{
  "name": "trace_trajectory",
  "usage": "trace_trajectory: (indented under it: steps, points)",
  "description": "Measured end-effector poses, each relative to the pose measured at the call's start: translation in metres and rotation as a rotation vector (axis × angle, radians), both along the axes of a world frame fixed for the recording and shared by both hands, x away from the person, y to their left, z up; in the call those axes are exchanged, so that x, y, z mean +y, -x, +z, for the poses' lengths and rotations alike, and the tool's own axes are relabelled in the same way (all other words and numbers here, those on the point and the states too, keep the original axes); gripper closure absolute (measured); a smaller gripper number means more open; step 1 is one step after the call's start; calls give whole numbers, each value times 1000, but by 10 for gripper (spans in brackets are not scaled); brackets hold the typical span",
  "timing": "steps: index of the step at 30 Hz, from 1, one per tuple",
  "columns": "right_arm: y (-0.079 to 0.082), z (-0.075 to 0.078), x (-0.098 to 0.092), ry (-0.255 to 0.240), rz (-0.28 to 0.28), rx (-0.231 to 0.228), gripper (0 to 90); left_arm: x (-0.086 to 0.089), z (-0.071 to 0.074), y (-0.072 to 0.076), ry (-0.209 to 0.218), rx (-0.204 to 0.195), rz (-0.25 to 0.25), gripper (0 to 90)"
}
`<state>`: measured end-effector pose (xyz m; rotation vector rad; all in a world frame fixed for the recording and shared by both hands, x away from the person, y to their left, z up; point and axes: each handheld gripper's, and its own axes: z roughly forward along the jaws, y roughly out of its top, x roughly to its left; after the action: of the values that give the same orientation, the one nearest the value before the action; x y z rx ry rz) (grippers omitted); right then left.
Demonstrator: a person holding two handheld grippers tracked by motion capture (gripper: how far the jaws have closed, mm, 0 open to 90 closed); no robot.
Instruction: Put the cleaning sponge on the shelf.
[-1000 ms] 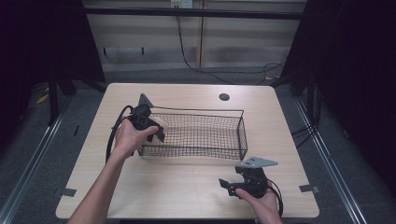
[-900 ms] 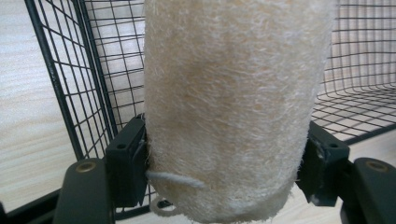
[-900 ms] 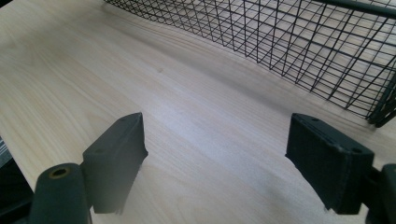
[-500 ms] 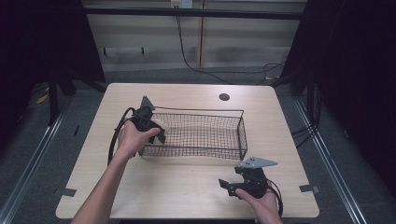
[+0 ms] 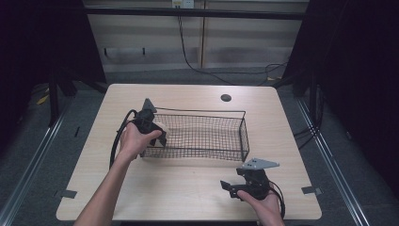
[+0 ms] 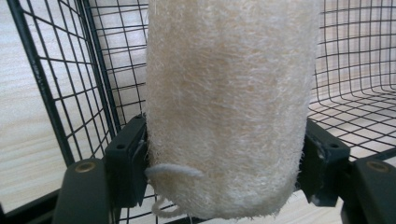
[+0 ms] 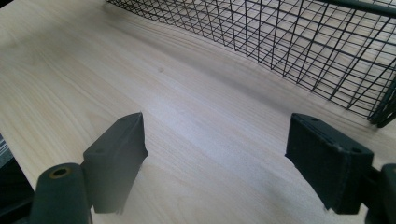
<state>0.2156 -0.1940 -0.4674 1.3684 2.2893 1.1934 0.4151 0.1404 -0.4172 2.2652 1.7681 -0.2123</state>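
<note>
A cream loofah sponge (image 6: 231,102) is clamped between the two black jaws of my left gripper (image 6: 224,163), hanging just inside the left end of the black wire basket (image 6: 70,84). In the high view the left gripper (image 5: 157,134) sits over the basket's (image 5: 242,136) left rim, and a pale bit of the loofah (image 5: 159,126) shows beside the hand. My right gripper (image 5: 230,187) rests low over the table near the front right, and in its own view the right gripper (image 7: 215,158) stands wide open over bare wood, with the basket (image 7: 289,42) ahead.
The wooden table (image 5: 188,188) has a small dark round hole (image 5: 226,98) at the back right. Black cables trail from both grippers. Dark floor and metal rails surround the table; the front middle of the tabletop is bare wood.
The left gripper with the loofah has shifted slightly at the basket's left end. The right gripper has stayed put.
</note>
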Motion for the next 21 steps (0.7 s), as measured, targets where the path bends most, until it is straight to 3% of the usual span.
trace_trajectory:
  steps: [4, 6, 21]
  points:
    - [0, 0, 0, 0, 5, -3, 195, -3, -1, 1, -9, -8, 3, 305]
    - [0, 0, 0, 0, 3, -2, 195, -5, -5, 0, -34, 3, -4, 305]
    - [0, 0, 0, -1, 3, -2, 197, -6, -11, -1, -40, 5, 1, 301]
